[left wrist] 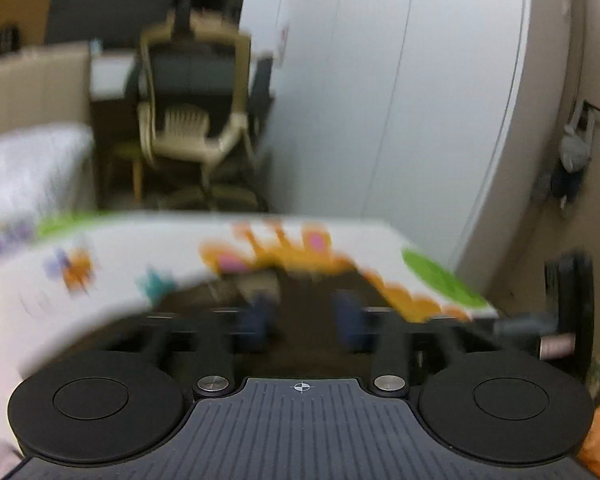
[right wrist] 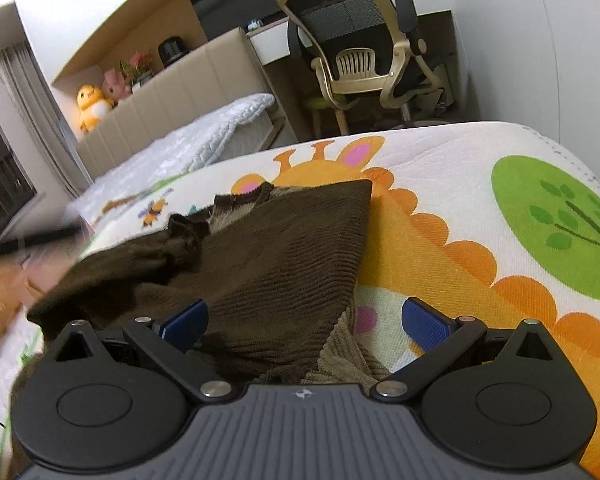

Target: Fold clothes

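Blue pads tip both of my tongs. On my right tong [right wrist: 305, 320] they stand wide apart, gripping nothing, and the near hem of the brown garment [right wrist: 268, 264] lies on the mat between and below them. The left pad [right wrist: 186, 320] hangs over the ribbed cloth; the right pad [right wrist: 426, 322] hangs over bare mat [right wrist: 480, 208], just beside the garment's edge.

The garment is a corduroy-like brown piece, spread flat but rumpled along its left side, with one straight edge running away from me up to a corner near the cartoon giraffe's ears printed on the mat. A lighter tan lining shows at the near hem and at the far bunched part.

My left tong [left wrist: 305, 312] is badly blurred. Its pads look set fairly close together with a gap between, and dark brown cloth [left wrist: 296, 284] sits right in front of them, but I cannot tell whether they pinch it or are merely near it.

The mat is white with an orange giraffe, a green tree and small insects. Beyond it are a bed [right wrist: 220, 132] with a white cover and beige headboard, a mesh office chair [right wrist: 360, 36] with a cream frame, and a yellow duck toy [right wrist: 90, 106] beside a pink one on the shelf.
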